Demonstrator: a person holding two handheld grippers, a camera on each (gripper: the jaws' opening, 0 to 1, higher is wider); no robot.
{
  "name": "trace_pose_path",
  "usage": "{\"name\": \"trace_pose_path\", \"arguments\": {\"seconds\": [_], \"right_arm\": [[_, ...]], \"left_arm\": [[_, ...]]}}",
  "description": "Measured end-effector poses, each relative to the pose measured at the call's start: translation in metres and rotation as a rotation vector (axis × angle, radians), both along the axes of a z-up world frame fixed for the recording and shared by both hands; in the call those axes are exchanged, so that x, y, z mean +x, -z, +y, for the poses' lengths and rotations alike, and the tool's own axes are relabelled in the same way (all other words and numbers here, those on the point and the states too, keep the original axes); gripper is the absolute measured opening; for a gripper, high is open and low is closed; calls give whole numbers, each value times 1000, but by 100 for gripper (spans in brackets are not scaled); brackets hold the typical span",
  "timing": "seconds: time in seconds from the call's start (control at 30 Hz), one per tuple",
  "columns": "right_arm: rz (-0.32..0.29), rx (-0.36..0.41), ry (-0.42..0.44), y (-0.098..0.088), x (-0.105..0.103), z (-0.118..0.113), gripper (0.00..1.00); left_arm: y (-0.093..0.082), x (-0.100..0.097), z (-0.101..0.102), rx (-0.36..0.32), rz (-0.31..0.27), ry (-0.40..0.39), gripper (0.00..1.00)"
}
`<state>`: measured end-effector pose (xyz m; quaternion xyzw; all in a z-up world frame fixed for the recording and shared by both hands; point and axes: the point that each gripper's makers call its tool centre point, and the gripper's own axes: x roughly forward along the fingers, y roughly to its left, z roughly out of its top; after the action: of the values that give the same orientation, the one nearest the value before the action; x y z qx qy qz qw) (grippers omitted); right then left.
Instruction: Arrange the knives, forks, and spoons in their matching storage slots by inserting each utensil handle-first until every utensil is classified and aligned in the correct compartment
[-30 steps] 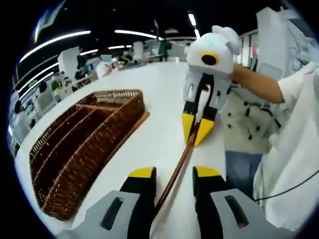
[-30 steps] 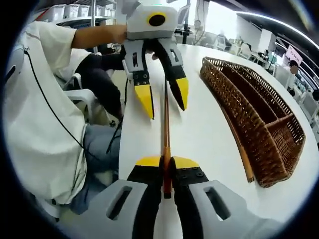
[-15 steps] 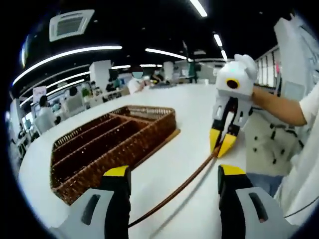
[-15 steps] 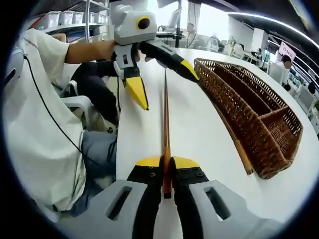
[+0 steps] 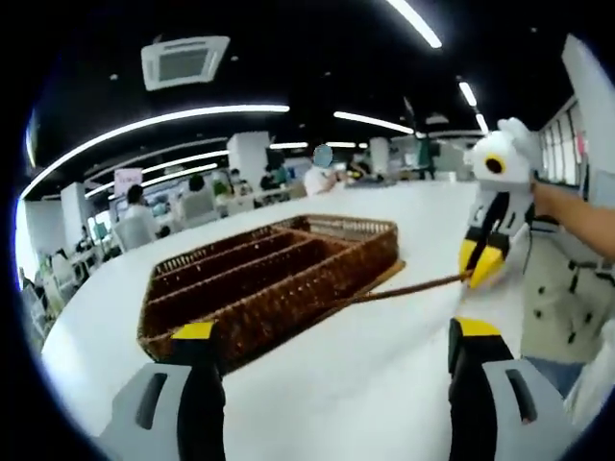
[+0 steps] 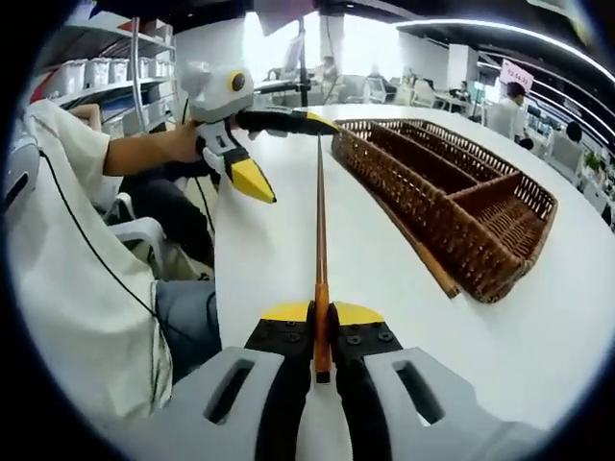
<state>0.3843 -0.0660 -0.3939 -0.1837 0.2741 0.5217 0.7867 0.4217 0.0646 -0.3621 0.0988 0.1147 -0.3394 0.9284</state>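
Wicker tray (image 6: 452,206): on the white worktop (image 6: 288,250), compartments partly hidden by its walls.
Utensil (image 6: 320,230): thin brown stick, far tip too blurred to name.
Right claw (image 6: 322,312): clamped on the utensil's near end, beside the tray.
Left claw (image 5: 332,336): jaws wide apart, holding nothing, above the worktop.

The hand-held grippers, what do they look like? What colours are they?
Each hand-held gripper has a pale grey body with black jaws ending in yellow tips. The right hand-held gripper shows small screws on its black jaws. The left hand-held gripper has a rounded white-grey head with a yellow-ringed round lens. The person wears a white short-sleeved shirt with a thin black cable running over it.
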Motion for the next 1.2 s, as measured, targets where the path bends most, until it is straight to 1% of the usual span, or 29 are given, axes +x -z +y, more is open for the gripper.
{"name": "trace_pose_path", "arguments": {"seconds": [0.07,0.1,0.13,0.17,0.2,0.23,0.27,0.3,0.33,0.37,0.43,0.47,0.5,0.53,0.57,0.63,0.67,0.7,0.77,0.8,0.83,0.87,0.9,0.97,1.03,1.07,1.13,1.17,1.2], "right_arm": [[-9,25,35,-6,5,-1,6],[12,40,57,-9,6,-2,6],[14,48,64,-11,6,-2,6],[10,64,91,-16,8,-2,6],[13,63,98,-16,8,-2,6],[13,64,132,-20,12,-7,6],[25,102,200,-27,19,-10,6],[41,122,226,-30,22,-11,6],[42,139,241,-34,24,-11,6],[36,152,255,-37,27,-11,6],[25,134,249,-39,26,-11,6],[3,116,265,-40,29,-13,6],[7,121,284,-42,32,-14,6],[0,120,280,-43,32,-14,6],[-6,119,301,-45,36,-15,6],[-17,109,309,-46,37,-17,6],[-8,120,340,-49,42,-19,6],[-6,129,346,-51,44,-19,6],[-4,132,359,-53,44,-18,6],[-8,129,375,-54,46,-19,6],[-11,128,383,-55,47,-19,6],[-22,124,405,-60,53,-20,6],[-20,127,413,-63,55,-20,6],[-39,131,419,-75,68,-18,6],[-78,129,487,-83,75,-20,6],[-101,112,522,-86,82,-22,6],[-72,110,526,-89,92,-17,6],[-47,139,538,-92,100,-12,6],[-47,142,530,-92,100,-10,6]], "left_arm": [[1,3,7,16,-2,-30,99],[2,5,11,21,8,-46,99],[1,6,11,16,5,-46,99],[3,7,14,13,19,-53,99],[3,8,15,11,22,-58,99],[4,10,19,0,21,-75,99],[5,12,21,5,20,-84,99],[6,14,24,19,9,-96,99],[8,11,27,59,-24,-144,99],[10,10,25,55,-17,-140,99],[12,10,25,58,-25,-137,99],[12,10,27,59,-26,-141,99],[11,12,30,58,-33,-148,99],[11,12,31,56,-32,-149,99],[12,13,32,55,-27,-150,99],[14,13,35,50,-3,-153,99],[14,14,36,50,3,-156,99],[13,14,37,33,5,-161,100],[11,9,33,-47,49,-155,100],[11,8,33,-56,56,-158,100],[12,8,35,-52,58,-165,100],[15,8,39,-26,63,-174,100],[18,7,46,32,60,-184,100],[20,4,50,67,60,-196,100],[19,6,53,74,63,-202,99],[16,7,56,73,55,-209,99],[17,6,59,53,63,-212,99],[17,6,60,43,67,-213,99],[19,5,61,40,74,-210,99]]}}
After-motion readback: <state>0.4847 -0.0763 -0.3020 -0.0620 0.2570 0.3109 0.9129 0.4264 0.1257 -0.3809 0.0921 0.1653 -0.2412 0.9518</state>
